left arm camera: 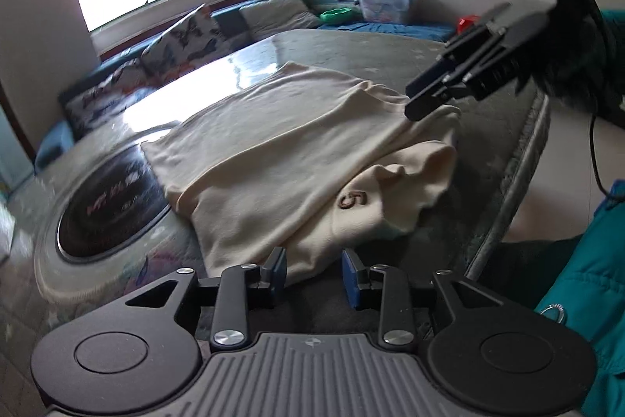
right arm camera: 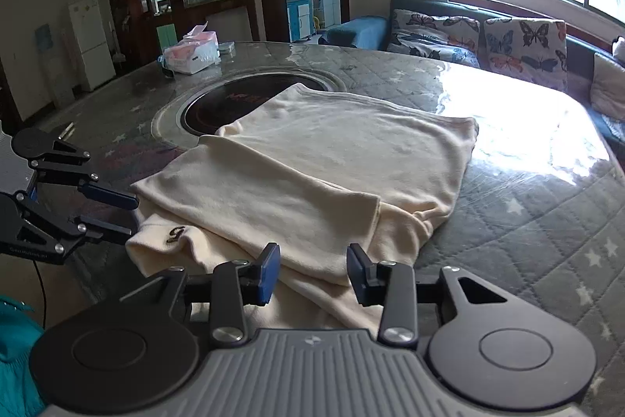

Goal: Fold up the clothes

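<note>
Two grippers were parked at the near edge of a cream top [right arm camera: 332, 159] that lay on the quilted table [right arm camera: 527, 206], partly folded, with one side panel laid over the middle and the collar end bunched toward the person. The far hem reached onto the dark round cooktop [right arm camera: 218, 108] set into the table, probably because the garment was spread lengthwise to give room for folding.

The left gripper [left arm camera: 314, 274] had its blue pads apart with nothing between them, hovering just above the collar edge near the little embroidered mark [left arm camera: 351, 200]. The right gripper [right arm camera: 313, 270] was also spread wide and empty, low over the near edge of the folded panel. Both pointing at that same near end looked to me like lining up for a two-handed pinch, which makes sense for keeping floppy knit even.

It could equally be a just-released fold, though. A tissue pack [right arm camera: 191, 51] sat well clear at the far side.
</note>
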A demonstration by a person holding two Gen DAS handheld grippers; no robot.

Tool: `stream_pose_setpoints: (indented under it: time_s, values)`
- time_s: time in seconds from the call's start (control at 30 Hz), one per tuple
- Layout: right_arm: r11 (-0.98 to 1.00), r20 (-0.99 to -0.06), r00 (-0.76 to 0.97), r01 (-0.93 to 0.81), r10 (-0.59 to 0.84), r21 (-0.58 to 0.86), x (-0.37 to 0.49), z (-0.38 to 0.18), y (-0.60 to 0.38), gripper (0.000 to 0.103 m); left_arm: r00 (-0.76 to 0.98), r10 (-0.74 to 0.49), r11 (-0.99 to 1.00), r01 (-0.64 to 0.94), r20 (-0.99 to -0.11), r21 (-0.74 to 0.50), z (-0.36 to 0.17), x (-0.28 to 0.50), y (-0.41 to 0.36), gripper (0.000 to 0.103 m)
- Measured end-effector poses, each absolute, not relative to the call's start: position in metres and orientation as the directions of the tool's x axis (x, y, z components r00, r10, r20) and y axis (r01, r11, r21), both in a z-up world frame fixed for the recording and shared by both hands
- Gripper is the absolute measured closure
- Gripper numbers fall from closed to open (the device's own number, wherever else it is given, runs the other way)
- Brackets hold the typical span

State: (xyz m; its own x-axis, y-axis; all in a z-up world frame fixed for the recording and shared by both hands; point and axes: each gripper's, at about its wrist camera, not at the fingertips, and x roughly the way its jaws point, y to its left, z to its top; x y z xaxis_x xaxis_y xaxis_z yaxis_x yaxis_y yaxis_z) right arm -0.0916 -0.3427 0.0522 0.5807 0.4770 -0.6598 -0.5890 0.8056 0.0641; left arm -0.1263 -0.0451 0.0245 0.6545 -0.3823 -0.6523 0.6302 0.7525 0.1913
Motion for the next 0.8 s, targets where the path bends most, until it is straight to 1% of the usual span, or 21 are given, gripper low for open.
stream_pose_setpoints:
  time_s: [0.07, 0.2, 0.27, 0.37, 0.4, 0.43, 0.5, 0.57, 0.63, 0.7, 0.8]
  values:
    - [0.804, -0.662, 0.584, -0.592, 0.470, 0.049, -0.094, 0.054, -0.344, 0.062, 0.661, -0.386, 0.746, 0.634, -0.644, 0.203, 0.022, -0.126, -0.050, 0.069]
    - [0.782, -0.670, 0.581, -0.623, 0.462, -0.001, -0.105, 0.057, -0.344, 0.053, 0.669, -0.409, 0.721, 0.654, -0.620, 0.230, 0.018, -0.128, -0.060, 0.069]
    - [0.767, -0.676, 0.575, -0.642, 0.460, -0.025, -0.110, 0.058, -0.345, 0.053, 0.673, -0.418, 0.708, 0.662, -0.610, 0.245, 0.016, -0.129, -0.065, 0.069]
    - [0.739, -0.686, 0.565, -0.671, 0.459, -0.058, -0.119, 0.058, -0.344, 0.048, 0.680, -0.426, 0.705, 0.663, -0.597, 0.252, 0.015, -0.125, -0.069, 0.069]
    - [0.729, -0.688, 0.563, -0.681, 0.458, -0.072, -0.121, 0.058, -0.343, 0.045, 0.682, -0.429, 0.708, 0.661, -0.593, 0.248, 0.015, -0.123, -0.069, 0.073]
    - [0.717, -0.690, 0.561, -0.691, 0.458, -0.086, -0.124, 0.058, -0.343, 0.044, 0.683, -0.433, 0.712, 0.659, -0.588, 0.242, 0.016, -0.122, -0.069, 0.076]
    - [0.701, -0.687, 0.560, -0.706, 0.462, -0.104, -0.124, 0.057, -0.339, 0.040, 0.683, -0.444, 0.722, 0.656, -0.580, 0.220, 0.020, -0.116, -0.068, 0.089]
    - [0.685, -0.685, 0.559, -0.719, 0.467, -0.120, -0.124, 0.056, -0.335, 0.036, 0.687, -0.452, 0.742, 0.643, -0.568, 0.187, 0.026, -0.109, -0.064, 0.093]
    - [0.668, -0.682, 0.558, -0.731, 0.473, -0.135, -0.124, 0.054, -0.331, 0.036, 0.693, -0.457, 0.762, 0.628, -0.557, 0.156, 0.033, -0.100, -0.060, 0.094]
    - [0.651, -0.679, 0.557, -0.743, 0.478, -0.151, -0.123, 0.053, -0.327, 0.032, 0.697, -0.462, 0.781, 0.613, -0.548, 0.121, 0.040, -0.089, -0.056, 0.094]
    - [0.625, -0.675, 0.555, -0.761, 0.486, -0.175, -0.123, 0.051, -0.320, 0.032, 0.696, -0.474, 0.796, 0.600, -0.540, 0.075, 0.046, -0.075, -0.053, 0.094]
